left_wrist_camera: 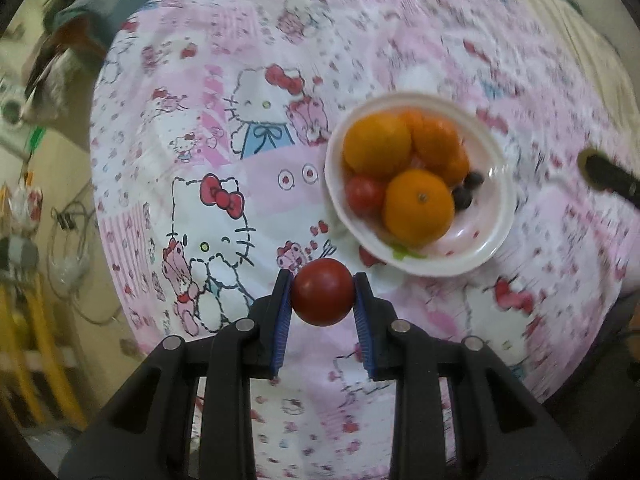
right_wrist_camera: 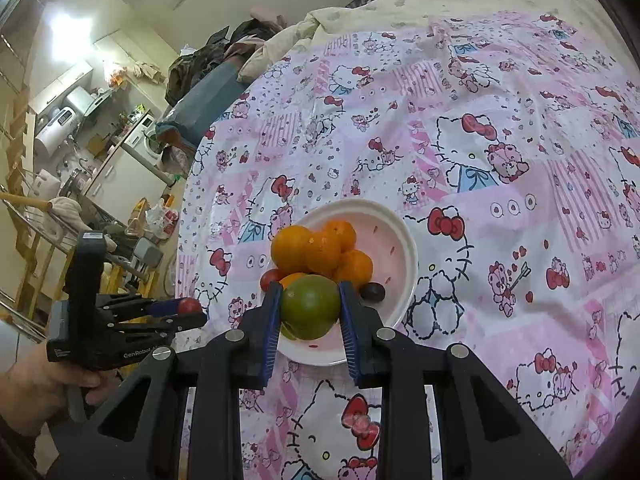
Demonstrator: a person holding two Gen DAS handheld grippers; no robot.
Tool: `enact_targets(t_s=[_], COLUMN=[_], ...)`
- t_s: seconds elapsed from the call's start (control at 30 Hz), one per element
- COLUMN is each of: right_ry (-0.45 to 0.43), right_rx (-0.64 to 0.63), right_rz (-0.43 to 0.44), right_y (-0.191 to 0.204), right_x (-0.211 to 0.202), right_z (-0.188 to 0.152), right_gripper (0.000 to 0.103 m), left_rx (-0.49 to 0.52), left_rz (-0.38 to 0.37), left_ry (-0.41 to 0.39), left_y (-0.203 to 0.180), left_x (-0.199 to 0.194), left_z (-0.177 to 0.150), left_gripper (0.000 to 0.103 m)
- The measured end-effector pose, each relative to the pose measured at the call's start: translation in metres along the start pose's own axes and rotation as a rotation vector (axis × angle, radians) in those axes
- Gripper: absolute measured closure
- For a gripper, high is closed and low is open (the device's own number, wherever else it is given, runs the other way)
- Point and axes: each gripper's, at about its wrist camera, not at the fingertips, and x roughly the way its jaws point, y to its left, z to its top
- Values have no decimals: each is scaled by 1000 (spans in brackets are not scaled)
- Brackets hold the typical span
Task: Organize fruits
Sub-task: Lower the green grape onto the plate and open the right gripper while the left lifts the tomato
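Note:
My left gripper (left_wrist_camera: 322,280) is shut on a red tomato (left_wrist_camera: 322,291) and holds it above the cloth, short of the white bowl (left_wrist_camera: 500,200). The bowl holds several oranges (left_wrist_camera: 418,208), a small tomato (left_wrist_camera: 364,196) and dark grapes (left_wrist_camera: 464,196). My right gripper (right_wrist_camera: 308,292) is shut on a green-yellow citrus fruit (right_wrist_camera: 310,306) over the near rim of the bowl (right_wrist_camera: 404,248). Oranges (right_wrist_camera: 320,248) are piled behind it, with a dark grape (right_wrist_camera: 373,292) beside it. The left gripper (right_wrist_camera: 192,312) with its tomato (right_wrist_camera: 189,305) shows at the left of the right wrist view.
A pink Hello Kitty cloth (right_wrist_camera: 500,160) covers the round table. The table edge (right_wrist_camera: 182,240) drops off at the left toward a cluttered kitchen area (right_wrist_camera: 80,140). Clothes and bedding (right_wrist_camera: 280,40) lie at the far side. The right gripper's tip (left_wrist_camera: 608,178) shows at the right of the left view.

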Motion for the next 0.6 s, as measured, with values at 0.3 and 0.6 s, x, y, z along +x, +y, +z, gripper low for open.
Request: enact_targets(t_s=[0.3, 0.6], right_ry=[21, 80], right_rx=[33, 63], right_rz=[-7, 1], right_y=[-10, -15], right_x=[3, 22], right_z=[0, -4], right_gripper=[74, 74], left_rx=[-123, -147], left_rz=[-45, -59], left_ry=[-37, -20], left_y=[-2, -7], left_x=[4, 22], left_z=[-4, 11], left_gripper=[77, 77])
